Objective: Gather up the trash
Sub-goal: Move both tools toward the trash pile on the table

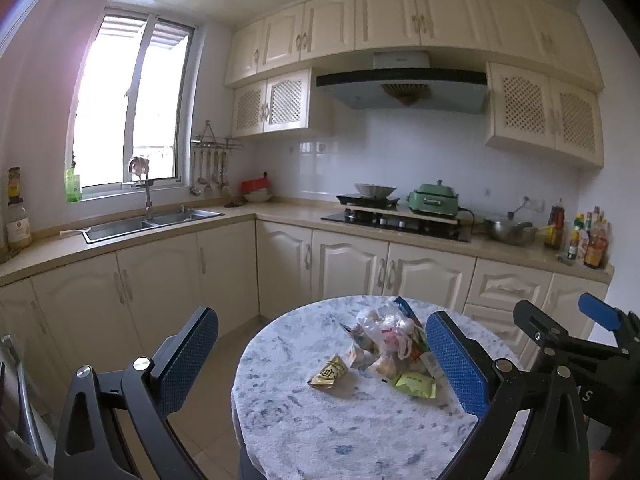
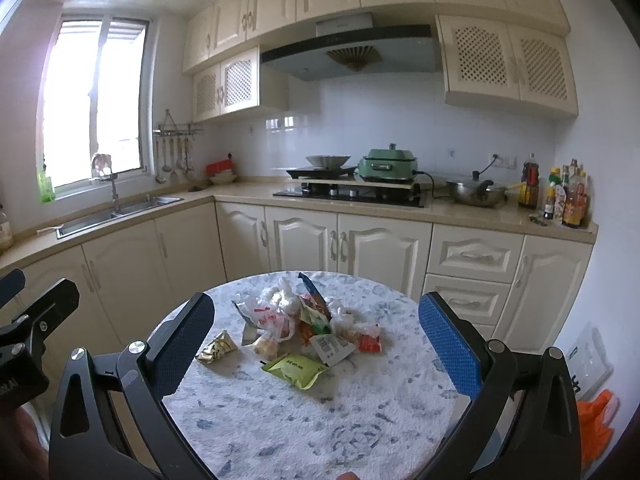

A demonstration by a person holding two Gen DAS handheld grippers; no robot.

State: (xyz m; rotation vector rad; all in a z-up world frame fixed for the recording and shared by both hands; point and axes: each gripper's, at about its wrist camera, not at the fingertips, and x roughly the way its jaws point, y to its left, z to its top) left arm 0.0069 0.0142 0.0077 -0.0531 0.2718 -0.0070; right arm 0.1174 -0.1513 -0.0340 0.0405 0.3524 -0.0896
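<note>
A pile of trash [image 1: 390, 338] lies on a round table with a blue-and-white mottled cloth [image 1: 340, 432]: a crumpled plastic bag, snack wrappers, a yellow packet [image 1: 328, 376] and a green packet [image 1: 416, 385]. The same pile [image 2: 296, 320] shows in the right wrist view, with the green packet [image 2: 296, 369] nearest me. My left gripper [image 1: 320, 364] is open and empty, held short of the pile. My right gripper [image 2: 316, 348] is open and empty too, framing the pile from the near side. The right gripper's body shows in the left wrist view [image 1: 576, 344].
Cream kitchen cabinets [image 2: 304, 240] run behind the table, with a sink [image 1: 152, 222] at left, a hob with a green cooker [image 2: 386, 166] and sauce bottles [image 2: 560, 196] at right. An orange bag [image 2: 596, 424] lies on the floor at right.
</note>
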